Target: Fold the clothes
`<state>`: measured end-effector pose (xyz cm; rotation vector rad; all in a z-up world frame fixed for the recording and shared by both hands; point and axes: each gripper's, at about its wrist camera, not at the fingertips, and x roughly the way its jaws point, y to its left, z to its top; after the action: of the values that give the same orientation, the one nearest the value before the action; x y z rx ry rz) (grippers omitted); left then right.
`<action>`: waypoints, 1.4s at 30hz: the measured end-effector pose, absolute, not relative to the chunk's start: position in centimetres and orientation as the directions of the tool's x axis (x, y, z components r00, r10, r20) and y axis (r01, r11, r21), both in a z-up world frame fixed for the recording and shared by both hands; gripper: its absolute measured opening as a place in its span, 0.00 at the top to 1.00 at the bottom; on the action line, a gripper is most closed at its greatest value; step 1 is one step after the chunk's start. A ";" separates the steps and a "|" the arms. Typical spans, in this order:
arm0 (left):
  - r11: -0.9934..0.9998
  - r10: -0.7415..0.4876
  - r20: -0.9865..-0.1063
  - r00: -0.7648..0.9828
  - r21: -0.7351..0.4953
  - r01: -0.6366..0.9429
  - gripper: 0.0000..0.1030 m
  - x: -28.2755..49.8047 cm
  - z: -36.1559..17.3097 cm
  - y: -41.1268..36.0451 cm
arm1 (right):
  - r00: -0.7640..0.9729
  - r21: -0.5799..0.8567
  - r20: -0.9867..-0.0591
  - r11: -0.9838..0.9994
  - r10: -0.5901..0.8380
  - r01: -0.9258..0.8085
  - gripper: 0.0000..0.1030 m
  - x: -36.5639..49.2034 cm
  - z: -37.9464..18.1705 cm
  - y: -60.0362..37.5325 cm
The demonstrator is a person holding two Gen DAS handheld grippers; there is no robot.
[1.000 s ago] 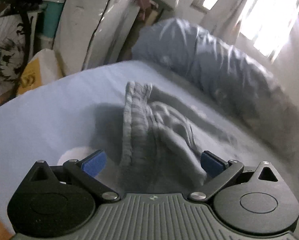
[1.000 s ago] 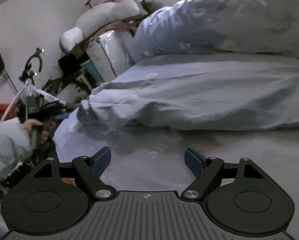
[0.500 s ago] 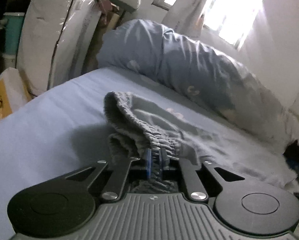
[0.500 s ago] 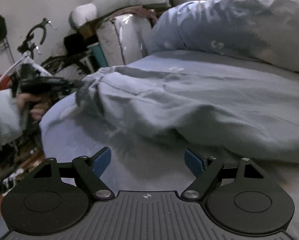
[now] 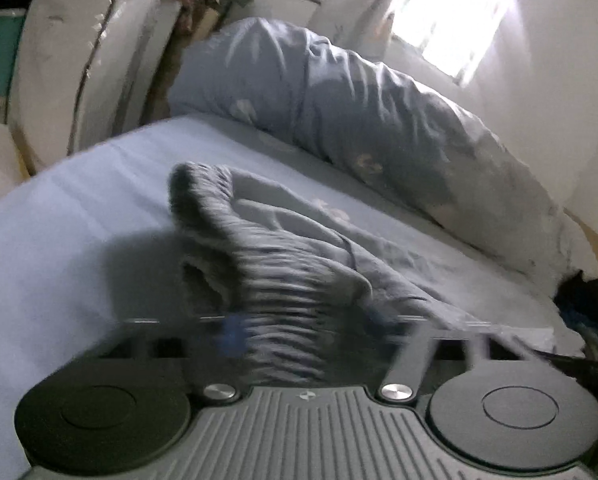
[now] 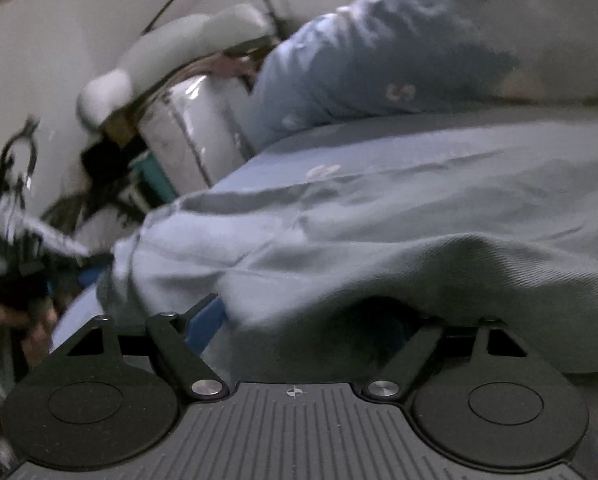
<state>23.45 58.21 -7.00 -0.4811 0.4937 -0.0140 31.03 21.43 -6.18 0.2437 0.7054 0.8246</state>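
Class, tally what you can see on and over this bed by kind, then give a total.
grippers: 2, the left gripper opening, the right gripper closing, cloth between the jaws of each
grey garment: 1
rolled duvet: 1
bed sheet: 1
Total: 5

A bed (image 5: 59, 216) with a pale blue sheet fills the foreground of both views. A rumpled blue duvet (image 5: 371, 120) with small pale motifs is heaped along its far side, against a white wall (image 5: 559, 92). Above it a window (image 5: 455, 12) pours in hard daylight, washed out, with a pale curtain (image 5: 351, 4) beside it. At the head of the bed stands a white plastic-wrapped mattress (image 5: 87, 52), a grey-white cushion (image 6: 171, 52) resting on top. Beyond it is dim clutter: a teal container (image 6: 155, 176) and bicycle handlebars (image 6: 15, 160) against a plain wall
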 end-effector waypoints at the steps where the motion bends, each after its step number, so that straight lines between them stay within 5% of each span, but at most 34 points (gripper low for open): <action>1: 0.871 -0.166 -0.403 0.900 -0.488 -0.059 0.82 22.7 -6.7 58.6 | 0.469 0.477 -0.484 0.672 0.739 -0.566 0.86 31.6 -5.9 21.1; 10: 0.802 -0.435 -0.285 0.854 -0.555 0.223 0.85 14.6 -5.0 57.9 | 0.362 0.431 -0.434 0.543 0.825 -0.721 0.94 28.5 -2.4 15.1; 14: 0.765 -0.462 -0.378 0.802 -0.628 0.144 0.86 10.6 -9.9 57.8 | 0.307 0.385 -0.554 0.565 0.774 -0.730 0.92 27.8 -4.4 13.7; 16: 0.742 -0.437 -0.359 0.824 -0.663 0.105 0.80 9.0 -11.0 57.5 | 0.308 0.376 -0.576 0.580 0.757 -0.723 0.88 27.4 -5.2 13.3; 18: 0.747 -0.403 -0.341 0.850 -0.659 0.090 0.60 8.0 -10.8 56.8 | 0.316 0.371 -0.564 0.576 0.763 -0.728 0.81 26.6 -5.3 13.0; 19: 0.757 -0.397 -0.335 0.855 -0.647 0.098 0.51 7.9 -10.4 56.3 | 0.322 0.362 -0.557 0.573 0.765 -0.735 0.67 26.1 -5.2 13.0; 20: 0.763 -0.410 -0.331 0.850 -0.635 0.121 0.29 8.4 -9.9 55.7 | 0.321 0.350 -0.556 0.567 0.766 -0.746 0.48 25.5 -5.2 13.2; 21: 0.774 -0.424 -0.338 0.840 -0.617 0.142 0.15 8.8 -9.5 55.1 | 0.326 0.339 -0.554 0.565 0.766 -0.752 0.42 25.0 -5.2 13.6; 24: 0.828 -0.423 -0.396 0.815 -0.534 0.170 0.11 10.4 -8.4 53.1 | 0.351 0.302 -0.545 0.570 0.761 -0.764 0.33 23.8 -5.6 14.8; 25: 0.845 -0.407 -0.415 0.814 -0.510 0.162 0.13 10.9 -8.2 52.9 | 0.356 0.291 -0.550 0.573 0.756 -0.766 0.35 23.7 -5.8 15.4; 26: 0.854 -0.387 -0.431 0.815 -0.500 0.141 0.39 11.7 -8.2 52.9 | 0.360 0.279 -0.555 0.576 0.749 -0.768 0.48 23.7 -6.0 16.0; 27: 0.855 -0.377 -0.442 0.814 -0.504 0.122 0.80 12.2 -8.4 53.3 | 0.364 0.273 -0.563 0.583 0.742 -0.765 0.62 24.0 -6.2 16.8; 28: 0.850 -0.376 -0.442 0.814 -0.515 0.113 0.82 12.1 -8.5 53.8 | 0.372 0.272 -0.578 0.601 0.726 -0.751 0.94 24.4 -6.3 17.1; 29: 0.829 -0.411 -0.406 0.816 -0.540 0.149 0.86 11.6 -8.3 54.2 | 0.379 0.272 -0.595 0.621 0.709 -0.735 0.97 24.9 -6.4 17.4; 33: 0.782 -0.531 -0.341 0.776 -0.551 0.293 0.87 8.8 -7.1 53.9 | 0.377 0.271 -0.564 0.596 0.735 -0.755 0.97 23.8 -3.9 14.7; 37: 0.798 -0.515 -0.474 0.714 -0.570 0.197 0.83 7.0 -11.4 53.3 | 0.343 0.267 -0.651 0.628 0.677 -0.731 0.96 24.4 -5.2 12.0; 41: 0.743 -0.445 -0.387 0.808 -0.663 0.091 0.59 4.5 -12.1 54.2 | 0.354 0.238 -0.678 0.648 0.644 -0.724 0.86 23.3 -4.2 10.6; 42: 0.733 -0.420 -0.375 0.826 -0.677 0.065 0.42 3.7 -12.2 54.2 | 0.368 0.198 -0.688 0.649 0.626 -0.734 0.85 22.7 -3.5 10.6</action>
<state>3.66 54.18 -12.21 -0.7039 0.5426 -0.2818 22.72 10.60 -3.52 -0.1509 0.8120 0.8775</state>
